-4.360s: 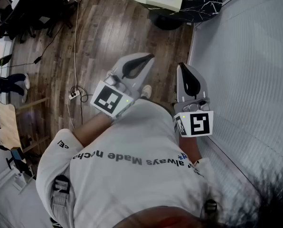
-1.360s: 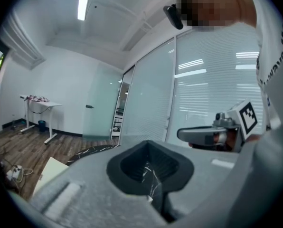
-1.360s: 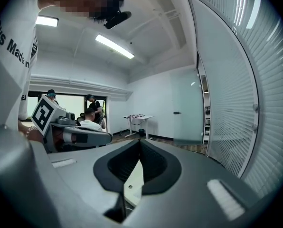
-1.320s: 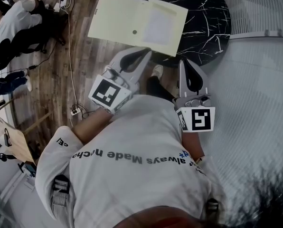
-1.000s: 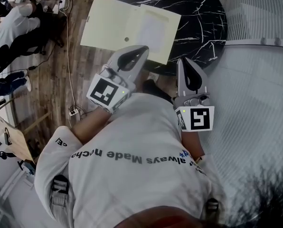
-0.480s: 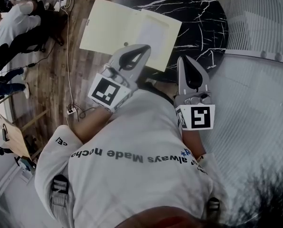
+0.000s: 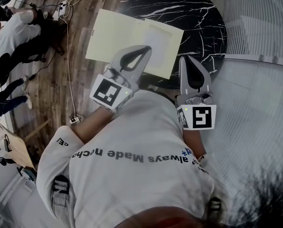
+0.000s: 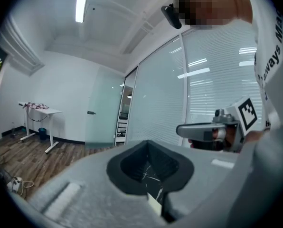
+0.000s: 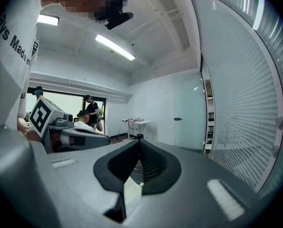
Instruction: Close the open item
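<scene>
Wood floor (image 7: 51, 94) lies left of the round black marble tabletop (image 7: 193, 13), and a pale ribbed wall (image 7: 255, 103) stands to its right. Nearest the camera is the person's white shirt (image 7: 136, 156) with 2 tools held out ahead of it. The left tool (image 7: 146, 49) has its jaws pressed together on nothing, and the tip shows over the near edge of the open folder (image 7: 127, 37). Contact there can't be judged. The right tool (image 7: 184, 58) is also closed and empty. It points at the tabletop's near rim, just beside the folder's near right corner.

The folder, pale yellow, lies spread flat on the tabletop's left half. Its left part hangs out past the tabletop's rim, over the floor. Beyond the tabletop's left side, a power strip (image 7: 63, 6) and its cable trail along the floor. Farther still, seated people (image 7: 18, 30) sit at the room's edge.
</scene>
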Available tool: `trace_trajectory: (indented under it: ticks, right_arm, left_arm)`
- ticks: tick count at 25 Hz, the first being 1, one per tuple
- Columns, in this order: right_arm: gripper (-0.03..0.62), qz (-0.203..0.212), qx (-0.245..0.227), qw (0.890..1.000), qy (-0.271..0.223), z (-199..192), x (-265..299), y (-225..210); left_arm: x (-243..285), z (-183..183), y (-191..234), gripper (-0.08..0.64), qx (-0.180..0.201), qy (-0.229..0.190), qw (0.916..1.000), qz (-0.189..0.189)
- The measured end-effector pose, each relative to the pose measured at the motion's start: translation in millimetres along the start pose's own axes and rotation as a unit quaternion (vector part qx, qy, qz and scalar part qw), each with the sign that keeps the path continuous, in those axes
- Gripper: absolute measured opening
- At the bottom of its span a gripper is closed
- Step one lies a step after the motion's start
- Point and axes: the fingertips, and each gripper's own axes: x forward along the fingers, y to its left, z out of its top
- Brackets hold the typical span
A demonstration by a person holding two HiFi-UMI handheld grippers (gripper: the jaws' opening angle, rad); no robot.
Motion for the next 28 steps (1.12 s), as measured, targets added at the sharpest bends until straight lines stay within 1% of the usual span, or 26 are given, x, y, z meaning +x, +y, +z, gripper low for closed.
trace_trajectory:
  ticks: [4, 9, 10, 11, 15, 16, 19, 22, 24, 25, 27, 28]
  right_arm:
    - [0.002, -0.002, 0.000, 1.000, 0.003, 0, 6, 7]
    - [0.002, 0.000, 0.005, 1.000, 0.010, -6, 11, 15]
    - [0.002, 0.001, 0.006, 1.000, 0.012, -7, 12, 16]
    - [0.002, 0.002, 0.006, 1.000, 0.013, -9, 13, 18]
    - [0.002, 0.004, 0.007, 1.000, 0.018, -13, 15, 22]
    - [0.002, 0.004, 0.007, 1.000, 0.019, -13, 15, 23]
    - [0.002, 0.004, 0.009, 1.000, 0.023, -16, 15, 24]
    - [0.002, 0.006, 0.010, 1.000, 0.025, -18, 15, 25]
    - [0.002, 0.009, 0.010, 1.000, 0.026, -20, 14, 27]
    - [0.002, 0.011, 0.009, 1.000, 0.026, -20, 14, 28]
    - [0.002, 0.013, 0.009, 1.000, 0.027, -21, 14, 29]
    - [0.002, 0.014, 0.008, 0.999, 0.028, -21, 13, 29]
  left_arm:
    - [-6, -2, 10, 0.003, 0.002, 0.002, 1.0000, -0.001]
    - [-15, -26, 24, 0.008, 0.010, 0.025, 0.9996, 0.001]
    - [-17, -33, 27, 0.039, 0.010, 0.035, 0.9993, 0.002]
    - [-19, -42, 32, 0.047, 0.006, 0.047, 0.9989, 0.005]
    - [-31, -80, 51, 0.075, -0.032, 0.075, 0.9965, 0.020]
    - [-34, -92, 56, 0.081, -0.036, 0.085, 0.9954, 0.025]
    - [-43, -131, 70, 0.094, -0.034, 0.122, 0.9911, 0.040]
    - [-49, -170, 83, 0.101, -0.042, 0.146, 0.9871, 0.050]
    - [-55, -198, 90, 0.115, -0.061, 0.160, 0.9839, 0.052]
    - [-59, -212, 93, 0.136, -0.076, 0.167, 0.9816, 0.054]
    - [-68, -240, 100, 0.145, -0.098, 0.183, 0.9762, 0.062]
    - [-72, -253, 104, 0.146, -0.103, 0.193, 0.9735, 0.068]
